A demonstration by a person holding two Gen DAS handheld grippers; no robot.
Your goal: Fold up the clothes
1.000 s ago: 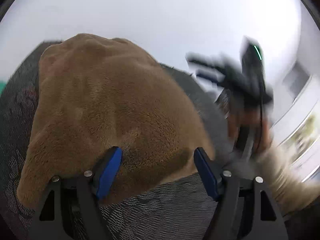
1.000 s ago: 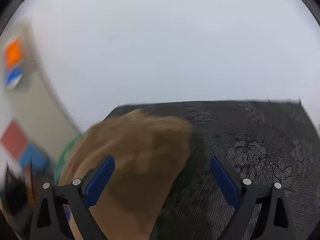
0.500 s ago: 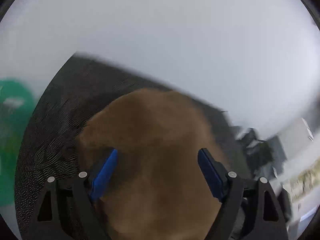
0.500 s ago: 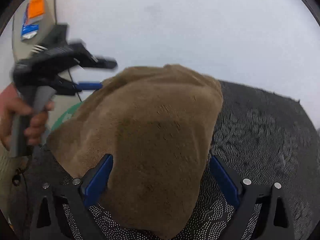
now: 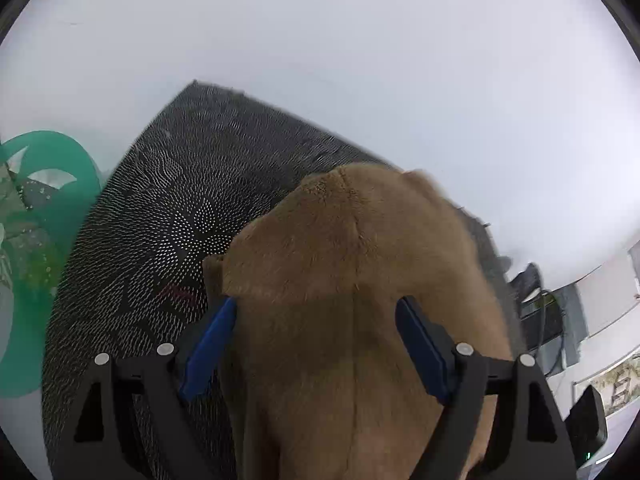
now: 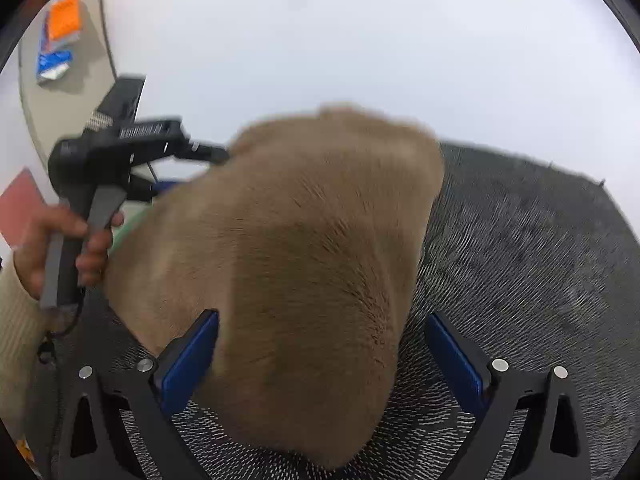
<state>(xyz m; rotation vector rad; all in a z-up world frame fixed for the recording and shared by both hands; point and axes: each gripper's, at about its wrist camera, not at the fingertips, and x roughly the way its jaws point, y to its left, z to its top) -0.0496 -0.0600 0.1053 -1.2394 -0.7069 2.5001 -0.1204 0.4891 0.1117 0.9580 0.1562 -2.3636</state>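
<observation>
Dark mat (image 5: 168,200) w/ brown garment (image 5: 340,280); near end cut off.

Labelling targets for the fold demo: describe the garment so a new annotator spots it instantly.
Find the dark mat with a pattern of small white dashes, spread on the white table. On it lies a tan, fuzzy garment bunched into a soft mound. It is the only brown, furry thing there; the mat beneath is flat and dark, and the green shape sits off the mat's edge.
</observation>
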